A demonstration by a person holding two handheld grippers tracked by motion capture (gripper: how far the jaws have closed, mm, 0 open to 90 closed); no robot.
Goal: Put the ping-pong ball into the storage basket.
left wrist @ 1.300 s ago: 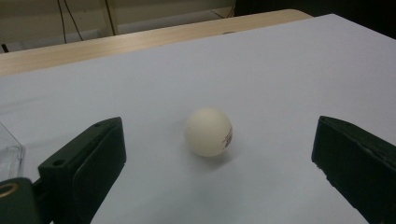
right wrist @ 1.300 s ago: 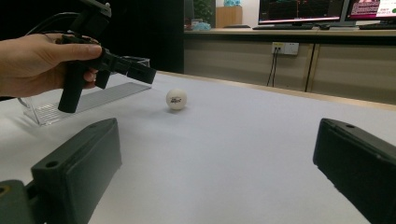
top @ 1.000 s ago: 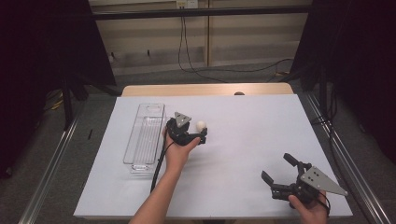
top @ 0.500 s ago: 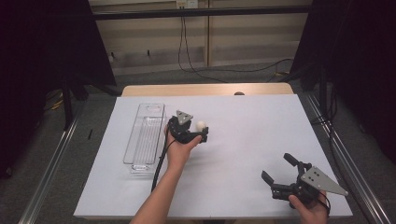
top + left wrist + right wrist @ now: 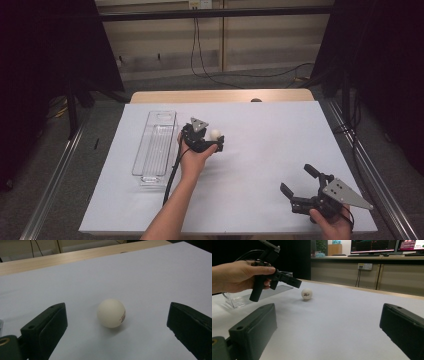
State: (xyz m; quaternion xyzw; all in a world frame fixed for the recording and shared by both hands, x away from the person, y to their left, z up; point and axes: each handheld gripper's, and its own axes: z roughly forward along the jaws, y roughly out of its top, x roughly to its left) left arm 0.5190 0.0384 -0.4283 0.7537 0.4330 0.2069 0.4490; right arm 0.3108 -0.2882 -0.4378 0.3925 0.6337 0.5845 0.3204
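A small white ball (image 5: pixel 215 134) rests on the white sheet covering the desk (image 5: pixel 270 150), a little left of the middle. In the left gripper view the ball (image 5: pixel 111 313) sits on the sheet between the two black fingers (image 5: pixel 47 325), with clear space on either side; neither finger touches it. A small printed mark shows on the ball's right side in that view.

The left gripper (image 5: pixel 212 144) is held low over the desk by the person's left hand (image 5: pixel 192 160), its fingers spread wide around the ball. Its grey three-cornered plate faces up and a black cable trails back along the forearm.

Just to the left of that gripper lies a long clear plastic tray (image 5: pixel 156 145), set lengthwise on the sheet, apart from the ball.

The right gripper (image 5: pixel 300 187) is near the front right corner of the desk, well apart from the ball, gripped by the right hand (image 5: pixel 332 220). Its fingers are also spread wide and hold nothing. In the right gripper view the ball (image 5: pixel 307 293) lies farther off on the sheet, with the left gripper (image 5: pixel 287 281) just above and beside it and the tray (image 5: pixel 249 298) behind the hand.
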